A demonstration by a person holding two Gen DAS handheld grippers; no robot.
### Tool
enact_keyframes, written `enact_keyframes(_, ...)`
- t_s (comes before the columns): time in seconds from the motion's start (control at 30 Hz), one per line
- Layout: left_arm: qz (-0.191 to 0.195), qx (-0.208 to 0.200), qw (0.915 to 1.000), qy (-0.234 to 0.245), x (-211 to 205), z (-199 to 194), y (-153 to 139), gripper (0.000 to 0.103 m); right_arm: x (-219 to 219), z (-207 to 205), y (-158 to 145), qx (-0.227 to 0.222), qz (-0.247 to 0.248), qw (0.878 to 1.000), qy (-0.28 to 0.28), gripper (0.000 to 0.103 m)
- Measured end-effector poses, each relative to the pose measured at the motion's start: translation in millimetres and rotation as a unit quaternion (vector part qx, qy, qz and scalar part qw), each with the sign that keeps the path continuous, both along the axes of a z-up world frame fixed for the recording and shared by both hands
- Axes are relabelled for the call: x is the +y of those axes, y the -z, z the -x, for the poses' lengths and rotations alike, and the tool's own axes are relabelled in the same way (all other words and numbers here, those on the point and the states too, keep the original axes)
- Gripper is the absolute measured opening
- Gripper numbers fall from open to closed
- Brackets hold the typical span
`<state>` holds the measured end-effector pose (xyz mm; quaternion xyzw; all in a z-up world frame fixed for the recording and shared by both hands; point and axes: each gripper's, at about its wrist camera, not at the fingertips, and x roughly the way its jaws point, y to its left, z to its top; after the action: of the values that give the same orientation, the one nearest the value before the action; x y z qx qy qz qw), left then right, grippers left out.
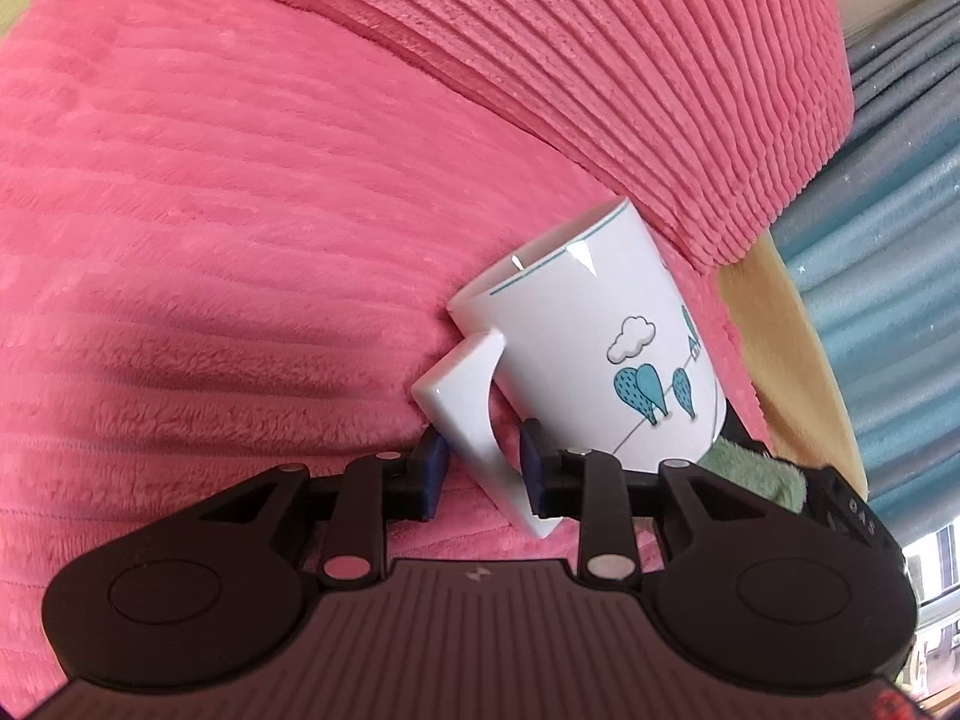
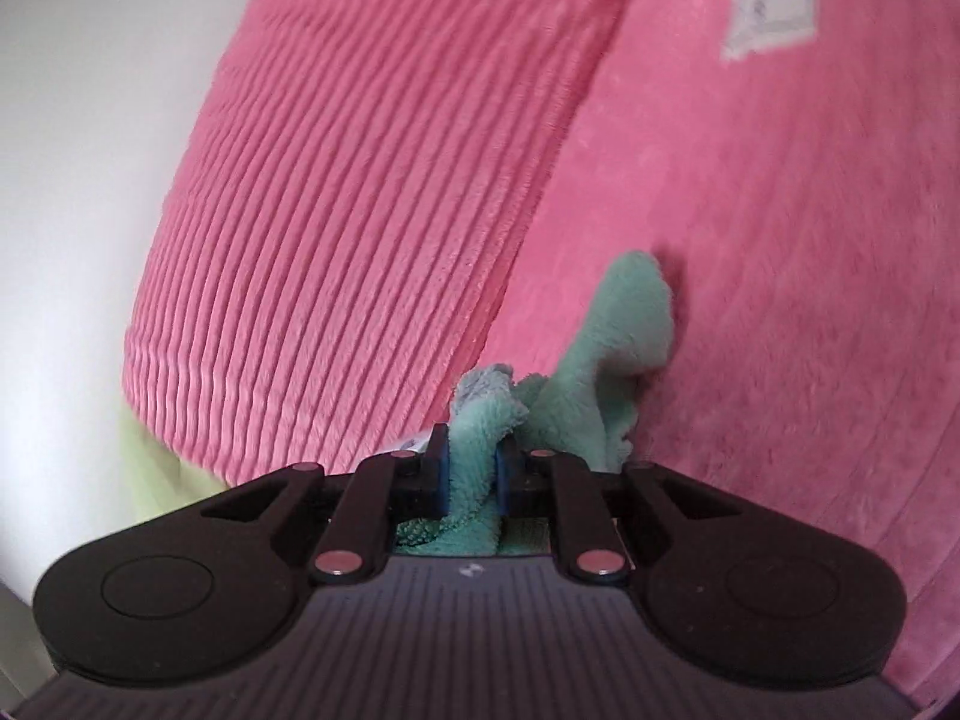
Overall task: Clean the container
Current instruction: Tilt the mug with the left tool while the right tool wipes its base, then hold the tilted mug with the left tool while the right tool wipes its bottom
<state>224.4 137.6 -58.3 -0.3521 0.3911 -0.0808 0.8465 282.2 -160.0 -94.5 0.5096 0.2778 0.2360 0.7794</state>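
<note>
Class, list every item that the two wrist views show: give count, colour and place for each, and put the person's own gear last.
mug: one, white with teal tree and cloud drawings, tilted, held by its handle in the left wrist view.
cloth: one, teal-green with a grey patch, bunched and clamped in the right wrist view; its edge peeks out by the mug's base.
pink fabric: ribbed plush, fills the background of both views.
label: one, whitish, on the pink fabric, top right of the right view.
curtain: blue-grey, right edge of the left view.
left gripper: black, blue pads, shut on the handle.
right gripper: black, blue pads, shut on the cloth.
</note>
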Motion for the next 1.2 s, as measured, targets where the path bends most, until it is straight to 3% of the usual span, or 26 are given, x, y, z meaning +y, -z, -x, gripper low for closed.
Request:
enact_keyframes(0.23, 0.002, 0.0, 1.0, 0.002, -8, 2, -9, 0.037, 0, -9, 1, -0.011, 0.018, 0.998, -0.058, 0.013)
enact_keyframes(0.37, 0.006, 0.002, 1.0, -0.003, -8, 1, -8, 0.036, 4, -13, -3, -0.027, 0.065, 0.99, -0.124, 0.013)
enact_keyframes(0.5, -0.003, 0.002, 1.0, -0.002, -14, 3, -14, 0.036, 10, -6, -16, -0.035, 0.152, 0.969, -0.192, 0.012)
enact_keyframes(0.63, 0.009, 0.005, 0.9999, -0.006, -9, 2, -11, 0.036, -9, -3, -29, -0.025, 0.195, 0.965, -0.172, 0.011)
enact_keyframes(0.7, 0.01, 0.005, 0.9999, -0.008, -10, 2, -10, 0.036, -30, -1, -28, -0.032, 0.144, 0.982, -0.119, 0.011)
enact_keyframes(0.8, 0.002, 0.003, 1.0, -0.007, -15, 4, -11, 0.037, -46, -9, -6, -0.009, 0.014, 0.998, -0.058, 0.011)
enact_keyframes(1.03, -0.004, 0.0, 1.0, 0.002, -24, 2, -17, 0.037, -21, -10, 40, 0.057, -0.115, 0.992, 0.0, 0.012)
enact_keyframes(1.2, -0.011, -0.004, 0.9999, 0.008, -21, -8, -13, 0.037, -4, -13, 41, 0.062, -0.136, 0.989, -0.008, 0.013)
